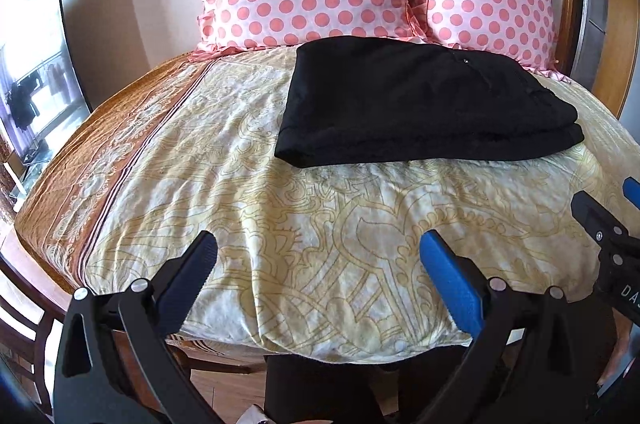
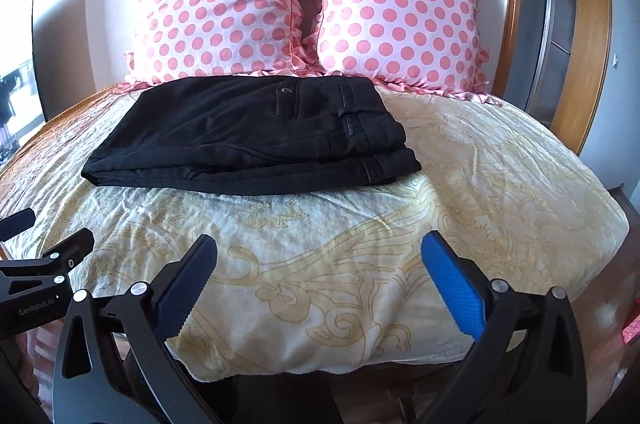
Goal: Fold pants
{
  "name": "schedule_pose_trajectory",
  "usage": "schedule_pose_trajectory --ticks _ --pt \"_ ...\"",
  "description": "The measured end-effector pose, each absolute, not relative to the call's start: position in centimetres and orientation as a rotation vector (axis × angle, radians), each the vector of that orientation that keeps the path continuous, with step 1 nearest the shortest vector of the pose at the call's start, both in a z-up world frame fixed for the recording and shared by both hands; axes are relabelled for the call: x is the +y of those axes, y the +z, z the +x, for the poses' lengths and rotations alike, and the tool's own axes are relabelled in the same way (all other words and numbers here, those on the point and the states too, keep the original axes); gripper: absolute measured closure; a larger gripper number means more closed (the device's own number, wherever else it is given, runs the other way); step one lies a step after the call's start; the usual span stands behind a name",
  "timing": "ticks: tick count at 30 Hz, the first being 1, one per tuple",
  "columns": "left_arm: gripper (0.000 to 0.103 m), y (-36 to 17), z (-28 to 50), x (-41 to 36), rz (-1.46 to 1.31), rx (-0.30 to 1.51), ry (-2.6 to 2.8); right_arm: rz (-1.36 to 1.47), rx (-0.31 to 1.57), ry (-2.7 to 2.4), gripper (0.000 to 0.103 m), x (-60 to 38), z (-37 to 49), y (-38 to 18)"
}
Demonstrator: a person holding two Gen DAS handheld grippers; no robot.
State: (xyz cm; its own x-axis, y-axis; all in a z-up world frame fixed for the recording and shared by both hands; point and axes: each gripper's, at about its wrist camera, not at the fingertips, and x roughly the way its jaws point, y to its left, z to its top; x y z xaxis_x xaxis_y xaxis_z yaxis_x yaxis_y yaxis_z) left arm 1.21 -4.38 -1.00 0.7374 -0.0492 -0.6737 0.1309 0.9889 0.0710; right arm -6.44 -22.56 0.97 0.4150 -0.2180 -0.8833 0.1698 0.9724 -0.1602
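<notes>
**Folded black pants lie on the bed, both tongs wide and empty**

The black pants lie folded in a flat stack on the bed, on the cream cover with a gold pattern. In the right wrist view the waistband with belt loops and a button is on the top layer, turned to the right side, and the folded edge is at the left. The stack rests just in front of two pink pillows with dots, which stand against the wall at the head of the bed. The far edge of the pants is very near the pillows; I cannot tell if it touches them.

The left tongs hang over the near part of the bed, well apart from the pants. The jaws stand wide and nothing is between them. The right tongs are in the same way over the near edge of the cover, jaws wide, holding nothing. Each tongs shows at the side of the other camera's view, so they are beside each other.

At the left of the bed a brown border of the cover runs along the side.
</notes>
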Motion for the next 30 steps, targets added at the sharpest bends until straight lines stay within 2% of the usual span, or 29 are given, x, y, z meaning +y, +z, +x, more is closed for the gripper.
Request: schedule_pose_trajectory --ticks 30 --pt "0.002 -1.6 1.87 -4.95 0.116 0.776 -0.129 -0.047 1.151 -0.24 0.001 -22.3 -6.07 0.14"
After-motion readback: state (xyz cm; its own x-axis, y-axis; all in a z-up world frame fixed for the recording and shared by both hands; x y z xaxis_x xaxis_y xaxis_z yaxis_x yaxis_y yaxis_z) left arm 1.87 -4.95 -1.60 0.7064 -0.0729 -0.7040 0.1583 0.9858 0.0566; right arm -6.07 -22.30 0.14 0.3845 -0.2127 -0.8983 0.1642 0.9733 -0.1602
